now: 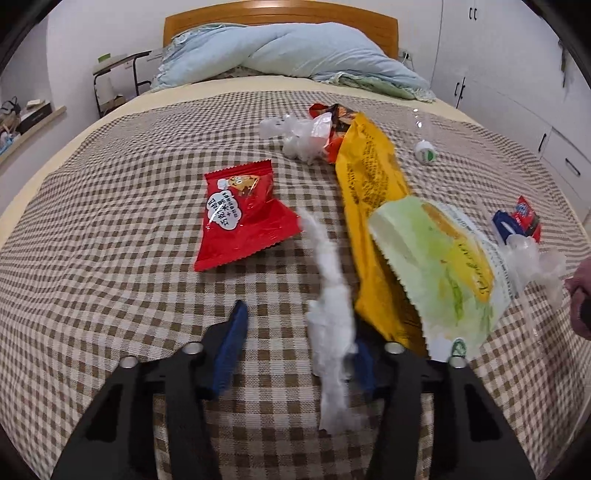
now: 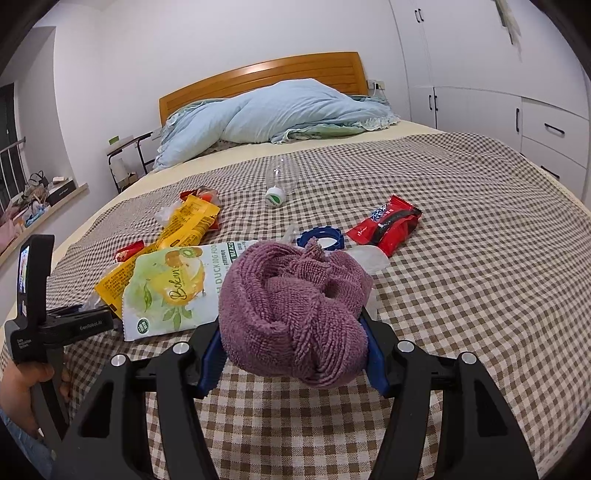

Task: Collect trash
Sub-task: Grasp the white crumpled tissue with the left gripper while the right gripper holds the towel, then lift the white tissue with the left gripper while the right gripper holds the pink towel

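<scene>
White tissue [image 1: 332, 314] lengthwise, toward headboard [image 1: 280, 22]

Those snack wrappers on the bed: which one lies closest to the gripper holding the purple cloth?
The green-and-white Bokin pouch with fruit pictures. It lies just ahead-left of the right gripper; the yellow wrapper and red wrapper sit farther up the checked bedspread.

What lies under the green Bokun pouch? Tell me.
The green Bokun pouch overlaps the yellow wrapper, whose lower part runs beneath it. Whatever else lies beneath is covered; the checked bedspread surrounds it.
</scene>
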### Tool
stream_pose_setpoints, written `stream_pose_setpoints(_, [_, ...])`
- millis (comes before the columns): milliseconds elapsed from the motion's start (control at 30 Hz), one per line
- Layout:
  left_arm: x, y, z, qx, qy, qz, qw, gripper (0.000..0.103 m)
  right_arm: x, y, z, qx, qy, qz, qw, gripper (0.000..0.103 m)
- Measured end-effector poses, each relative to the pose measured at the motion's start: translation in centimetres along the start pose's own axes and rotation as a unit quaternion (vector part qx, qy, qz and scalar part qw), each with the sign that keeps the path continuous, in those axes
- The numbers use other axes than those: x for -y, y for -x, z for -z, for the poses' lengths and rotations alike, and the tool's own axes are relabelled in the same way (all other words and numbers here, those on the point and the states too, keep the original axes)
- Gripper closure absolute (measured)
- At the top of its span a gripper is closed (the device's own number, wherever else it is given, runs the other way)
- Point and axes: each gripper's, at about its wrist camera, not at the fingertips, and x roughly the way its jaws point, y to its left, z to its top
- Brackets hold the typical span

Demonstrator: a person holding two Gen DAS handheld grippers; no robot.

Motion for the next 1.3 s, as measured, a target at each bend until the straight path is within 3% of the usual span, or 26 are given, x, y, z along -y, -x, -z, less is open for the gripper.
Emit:
stream_pose_setpoints(33, [0.0, 0.0, -0.1, 0.001, 0.001, 0.002, 1.0, 0.076, 0.0, 0.0, 0.0, 0.0, 0.001, 0.0, 1.0, 0.043])
stream_pose_setpoints(100, [-0.1, 0.2, 0.0, 0.004, 0.006, 0.008, 0.9999, 0.085, 0.0, 0.0, 0.0, 0.0, 0.002, 0.0, 1.0, 0.043])
stream_pose_setpoints(300, [-0.4, 0.7, 0.1, 0.014, 0.02, 0.018, 0.9995, 0.096, 0.0, 0.0, 0.1, 0.0, 0.004, 0.001, 1.0, 0.043])
stream_pose_setpoints(700, [-1.2, 3.6, 0.5, 0.059, 0.053, 0.02, 0.9966, 0.097, -0.2, 0.4, 0.1, 0.007, 0.012, 0.0, 1.0, 0.043])
stream_pose_setpoints(967, [-1.9, 5.7, 0.3, 0.096, 0.082, 0.044, 0.991, 0.097, -0.3, 0.7, 0.2, 0.011, 0.015, -0.003, 1.0, 0.043])
stream_pose_setpoints(1300, [-0.6, 7.9, 1.1, 0.116, 0.07, 0.088, 0.9869, 0.097, -0.7, 1.2, 0.2, 0.017, 0.023, -0.007, 1.0, 0.043])
